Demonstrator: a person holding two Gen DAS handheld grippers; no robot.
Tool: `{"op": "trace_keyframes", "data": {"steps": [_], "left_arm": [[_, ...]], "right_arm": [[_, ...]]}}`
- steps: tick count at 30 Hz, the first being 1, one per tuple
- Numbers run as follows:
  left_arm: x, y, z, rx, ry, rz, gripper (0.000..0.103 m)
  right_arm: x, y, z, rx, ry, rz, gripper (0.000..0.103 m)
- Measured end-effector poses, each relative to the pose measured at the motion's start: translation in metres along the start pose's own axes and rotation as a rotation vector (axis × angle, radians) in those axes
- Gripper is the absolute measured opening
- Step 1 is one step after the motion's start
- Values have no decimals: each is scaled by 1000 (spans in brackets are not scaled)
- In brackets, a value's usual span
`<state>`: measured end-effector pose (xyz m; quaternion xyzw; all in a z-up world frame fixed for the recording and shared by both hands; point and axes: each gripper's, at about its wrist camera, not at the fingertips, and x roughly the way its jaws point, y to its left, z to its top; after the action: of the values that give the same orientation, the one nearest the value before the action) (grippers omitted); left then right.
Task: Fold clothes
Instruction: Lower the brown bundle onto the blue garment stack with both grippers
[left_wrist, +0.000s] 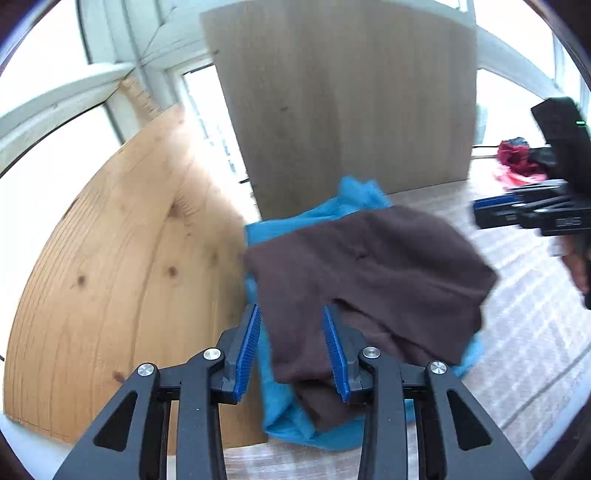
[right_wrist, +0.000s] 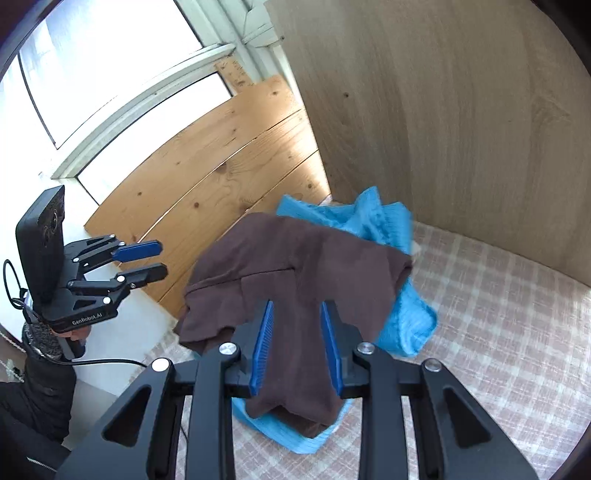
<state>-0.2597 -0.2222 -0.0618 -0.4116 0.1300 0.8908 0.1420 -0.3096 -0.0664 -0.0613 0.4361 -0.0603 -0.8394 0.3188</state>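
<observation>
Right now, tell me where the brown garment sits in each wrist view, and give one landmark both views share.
Left wrist: the brown garment fills centre frame, lying on the blue garment, its near end between the open left claw.
Right wrist: the brown garment lies centre frame, near end between the open right claw.
Shared landmark: the grey wood panel standing just behind the pile.
</observation>
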Motion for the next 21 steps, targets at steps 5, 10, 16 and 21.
{"op": "trace_keyframes", "data": {"steps": [5, 10, 16, 21], "left_arm": [[59, -15, -32, 71, 183, -14, 32], [77, -2, -42, 26, 235, 0, 32], [21, -3, -4, 4, 84, 45, 31], [46, -5, 35, -29, 38, 42, 32]], "right_arm": [[56, -5, -36, -23, 150, -31, 27], [71, 0, -47, -72, 192, -55, 27], [19, -15, 6, -1, 19, 14, 27], [49, -51, 42, 65, 13, -29, 27]]}}
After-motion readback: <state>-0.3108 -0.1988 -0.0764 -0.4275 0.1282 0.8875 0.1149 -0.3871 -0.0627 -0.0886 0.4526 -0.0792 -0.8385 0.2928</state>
